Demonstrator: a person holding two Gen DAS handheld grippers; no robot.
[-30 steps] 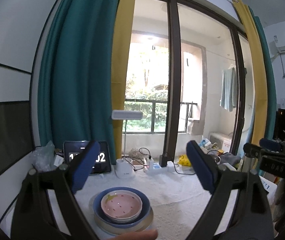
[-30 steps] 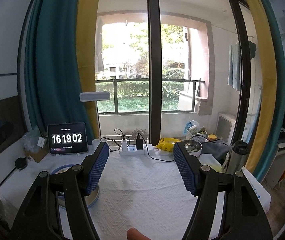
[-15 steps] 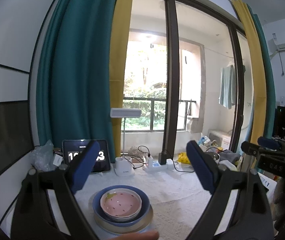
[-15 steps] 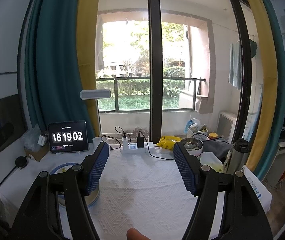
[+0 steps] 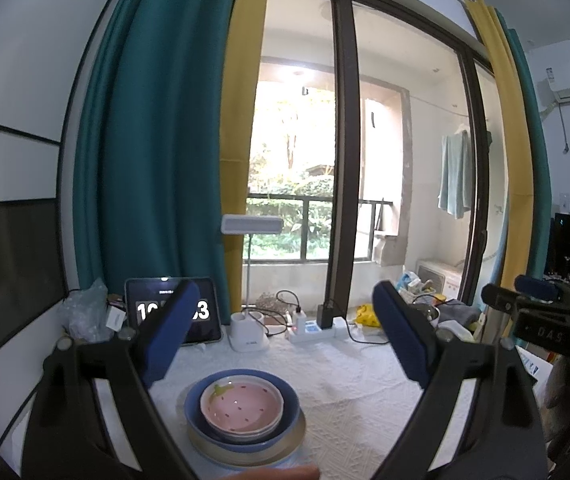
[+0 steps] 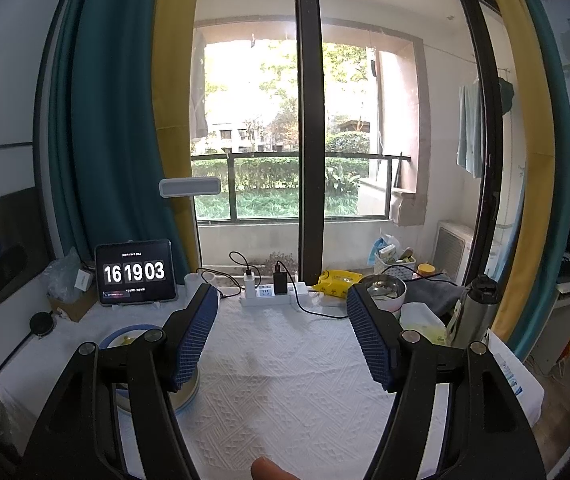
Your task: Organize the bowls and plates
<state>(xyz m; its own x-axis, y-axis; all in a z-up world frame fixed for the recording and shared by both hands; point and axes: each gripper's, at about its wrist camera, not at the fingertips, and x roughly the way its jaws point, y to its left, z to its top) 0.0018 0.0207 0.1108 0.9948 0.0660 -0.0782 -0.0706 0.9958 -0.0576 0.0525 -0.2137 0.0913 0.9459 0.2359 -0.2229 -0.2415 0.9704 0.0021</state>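
The table (image 6: 285,380) with its white cloth was the largest thing in front of you, and the stack of dishes stood on its left part, in front of the clock tablet (image 6: 136,272). In the stack, a beige plate (image 5: 245,450) carried a blue bowl (image 5: 241,412), and a pink bowl (image 5: 241,404) sat inside that one. Your left gripper (image 5: 285,344) hung above the stack with its jaws wide and holding nothing. Your right gripper (image 6: 283,340) was also wide and held nothing, to the right of the stack. I think the stack looked finished, so you should have lifted away straight up, without touching a rim. Only the left view showed the pink bowl fully; the right view alone showed the steel bottle (image 6: 479,312).
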